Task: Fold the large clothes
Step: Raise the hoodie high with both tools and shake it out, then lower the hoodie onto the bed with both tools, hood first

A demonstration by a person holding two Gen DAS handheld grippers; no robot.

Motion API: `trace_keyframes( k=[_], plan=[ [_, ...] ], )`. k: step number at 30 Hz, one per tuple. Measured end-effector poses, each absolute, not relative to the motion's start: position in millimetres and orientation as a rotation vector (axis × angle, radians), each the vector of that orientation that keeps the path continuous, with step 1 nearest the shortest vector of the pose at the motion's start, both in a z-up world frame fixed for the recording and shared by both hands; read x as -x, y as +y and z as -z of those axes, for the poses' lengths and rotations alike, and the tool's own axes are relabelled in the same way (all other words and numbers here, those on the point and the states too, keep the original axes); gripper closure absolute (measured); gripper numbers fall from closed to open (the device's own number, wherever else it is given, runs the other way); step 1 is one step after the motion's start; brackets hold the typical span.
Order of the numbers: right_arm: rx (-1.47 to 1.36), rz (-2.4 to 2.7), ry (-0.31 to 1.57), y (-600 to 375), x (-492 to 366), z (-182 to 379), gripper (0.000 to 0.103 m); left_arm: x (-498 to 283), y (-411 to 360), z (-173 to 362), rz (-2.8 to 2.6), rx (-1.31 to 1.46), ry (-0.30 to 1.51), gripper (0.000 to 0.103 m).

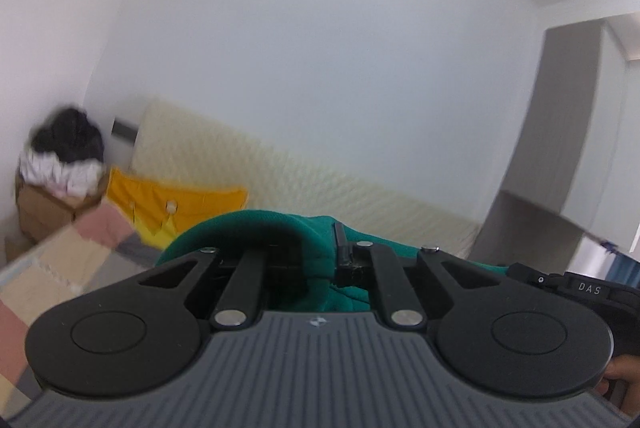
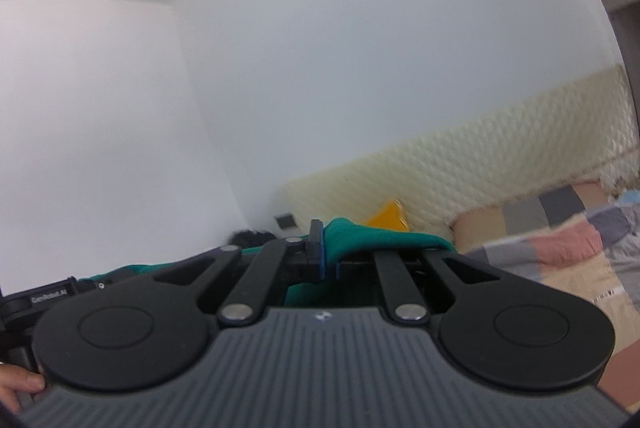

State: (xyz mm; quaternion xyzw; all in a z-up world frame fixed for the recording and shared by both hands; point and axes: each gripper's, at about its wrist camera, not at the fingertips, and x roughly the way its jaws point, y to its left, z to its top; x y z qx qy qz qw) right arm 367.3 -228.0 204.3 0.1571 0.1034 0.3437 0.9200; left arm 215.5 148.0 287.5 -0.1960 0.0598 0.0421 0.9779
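**Green garment lifted between two grippers over the bed**

Setting: bedroom, white walls, a bed with a patchwork cover (image 2: pixel 560 248) and a cream quilted headboard (image 1: pixel 320 184) along the wall.

Nearest, left wrist view: left gripper (image 1: pixel 336 260), jaws drawn almost together and clamped on a fold of the green garment (image 1: pixel 256 228). Cloth bunches up and over the fingers, hiding most of the near one. Grip sits at an edge, judged to be so the garment can hang free below.

Right wrist view: right gripper (image 2: pixel 326 260), jaws closed on the same green cloth, a ridge of it rising just past the blue-padded fingertips. Each gripper appears at the edge of the other's view, so the two are side by side with the cloth spanning between. Both point roughly level, toward the wall. Judgement: the garment is held up off the bed to spread it out before laying it flat; fold not yet begun.

Farther: a yellow garment (image 1: pixel 180 204) lies against the headboard, apart from the work. Farthest, in the corner: a cardboard box (image 1: pixel 48 212) heaped with dark and pale clothes, blurred.
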Motion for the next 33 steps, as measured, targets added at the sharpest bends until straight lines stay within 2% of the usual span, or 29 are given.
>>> trace_keyframes(
  k=[7, 14, 17, 20, 24, 29, 33],
  plan=[
    [-0.327, -0.596, 0.363, -163, -525, -113, 0.095, -404, 203, -164, -0.128, 0.457, 0.303, 0.09],
    [-0.27, -0.501, 0.553, -92, -676, 25, 0.095, -618, 278, 32, -0.173, 0.521, 0.544, 0.089],
    [-0.228, -0.448, 0.686, -66, -734, 99, 0.095, -684, 301, 112, -0.175, 0.513, 0.622, 0.088],
    [-0.189, -0.43, 0.76, -54, -764, 148, 0.095, -745, 331, 177, -0.174, 0.511, 0.69, 0.087],
    [-0.161, -0.417, 0.85, -41, -799, 203, 0.094, -788, 355, 227, -0.195, 0.506, 0.778, 0.081],
    [-0.147, -0.398, 0.97, -29, -815, 258, 0.093, -807, 363, 264, -0.237, 0.534, 0.91, 0.08],
    [-0.119, -0.398, 0.958, -23, -809, 259, 0.093, -806, 362, 268, -0.23, 0.507, 0.945, 0.078]
  ],
)
